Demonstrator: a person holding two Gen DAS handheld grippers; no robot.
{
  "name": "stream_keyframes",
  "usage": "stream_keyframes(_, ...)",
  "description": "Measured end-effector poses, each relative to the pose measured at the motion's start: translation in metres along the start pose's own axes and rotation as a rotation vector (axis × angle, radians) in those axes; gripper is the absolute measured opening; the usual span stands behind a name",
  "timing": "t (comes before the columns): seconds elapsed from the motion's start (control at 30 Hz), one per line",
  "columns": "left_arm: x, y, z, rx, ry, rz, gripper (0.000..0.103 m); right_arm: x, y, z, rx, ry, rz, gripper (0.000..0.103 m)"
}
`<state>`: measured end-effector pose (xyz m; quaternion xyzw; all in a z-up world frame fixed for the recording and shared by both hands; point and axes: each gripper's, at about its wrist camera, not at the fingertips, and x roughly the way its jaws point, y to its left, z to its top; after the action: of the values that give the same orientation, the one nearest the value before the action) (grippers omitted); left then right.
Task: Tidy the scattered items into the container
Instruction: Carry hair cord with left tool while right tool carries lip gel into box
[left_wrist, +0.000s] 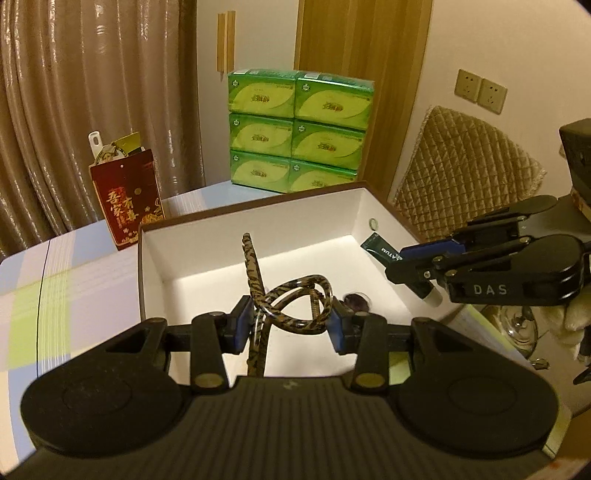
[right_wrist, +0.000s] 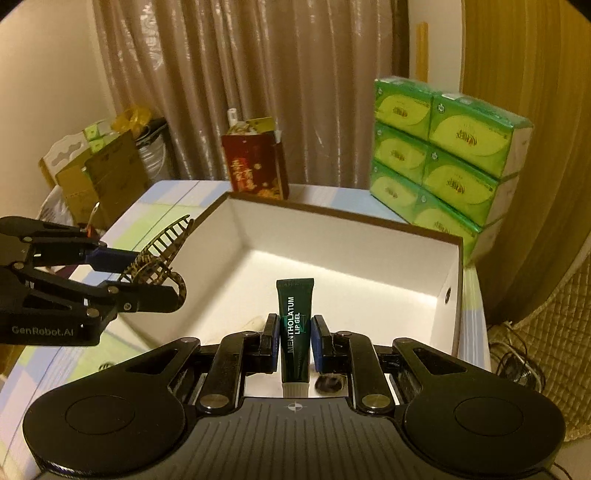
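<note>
A brown-rimmed box (left_wrist: 258, 221) with white inner walls stands on the table. My left gripper (left_wrist: 290, 321) is shut on a tortoiseshell hair claw clip (left_wrist: 295, 299), held over the box's near edge. My right gripper (left_wrist: 402, 262) reaches in from the right over the box rim. In the right wrist view, the right gripper (right_wrist: 294, 332) is shut on a dark green lip gel tube (right_wrist: 295, 306), white cap toward the camera, above the box (right_wrist: 332, 240). The left gripper (right_wrist: 151, 275) holds the clip (right_wrist: 166, 240) at the box's left rim. A small dark round thing (left_wrist: 356, 299) shows low in the box.
Stacked green tissue packs (left_wrist: 299, 129) and a red gift bag (left_wrist: 127, 199) stand behind the box on the checked tablecloth (left_wrist: 55, 295). A quilted cushion (left_wrist: 461, 173) is at the right, cardboard boxes (right_wrist: 99, 173) at the far left, curtains behind.
</note>
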<state>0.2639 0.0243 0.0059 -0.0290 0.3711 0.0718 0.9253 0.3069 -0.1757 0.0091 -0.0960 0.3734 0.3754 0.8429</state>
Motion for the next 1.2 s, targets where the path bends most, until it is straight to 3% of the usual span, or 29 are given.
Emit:
stream_keyframes(0.27,0.052,0.027,0.023,0.003,0.073,0.023,0.036,0.057,-0.016,0.019,0.011,0.063,0.003,0.014)
stream_keyframes(0.6,0.122,0.051,0.022,-0.016,0.188,0.046,0.036,0.121,-0.044,0.029,-0.011,0.175,-0.036,0.014)
stream_keyframes(1.2,0.177,0.057,0.017,-0.010,0.266,0.075,0.035,0.158,-0.072,0.029,0.016,0.255,-0.044,0.014)
